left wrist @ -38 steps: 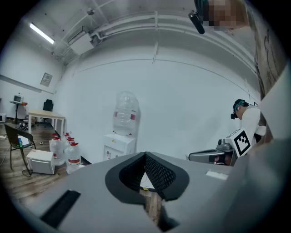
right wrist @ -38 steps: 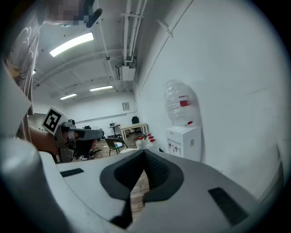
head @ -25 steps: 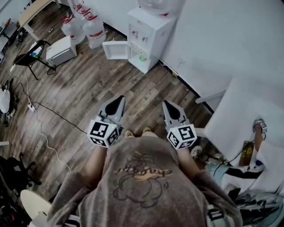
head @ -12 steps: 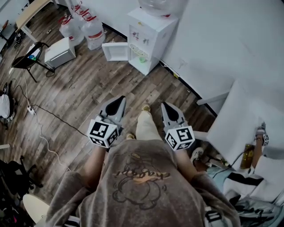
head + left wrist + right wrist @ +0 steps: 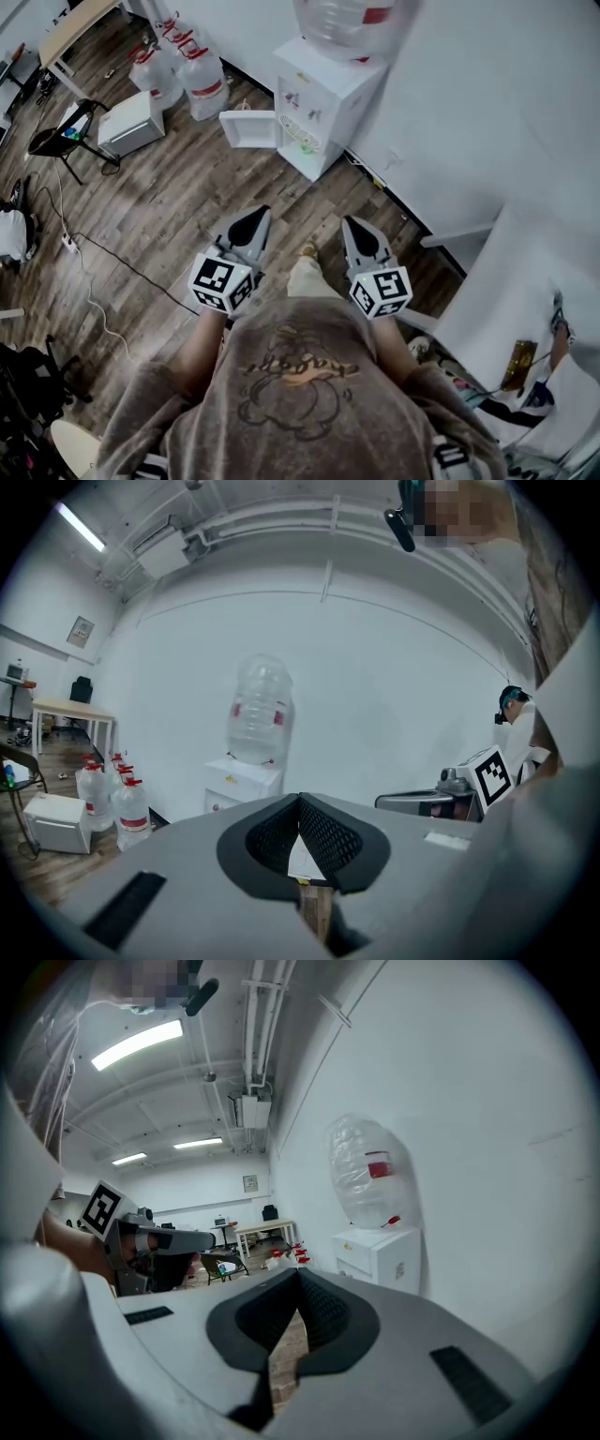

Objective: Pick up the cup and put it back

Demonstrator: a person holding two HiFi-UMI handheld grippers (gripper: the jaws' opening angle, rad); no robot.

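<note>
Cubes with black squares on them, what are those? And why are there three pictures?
The cubes are parts of two hand-held grabbers. A person holds one in each hand: the left gripper and the right gripper. One picture comes from a camera on the person's head, looking down at a wooden floor. The other two come from small cameras riding on each gripper, looking along its jaws. Both grippers have their jaws shut and hold nothing. Ahead stands a white water cooler by the wall, with spare bottles near it. No cup shows in any picture.
</note>
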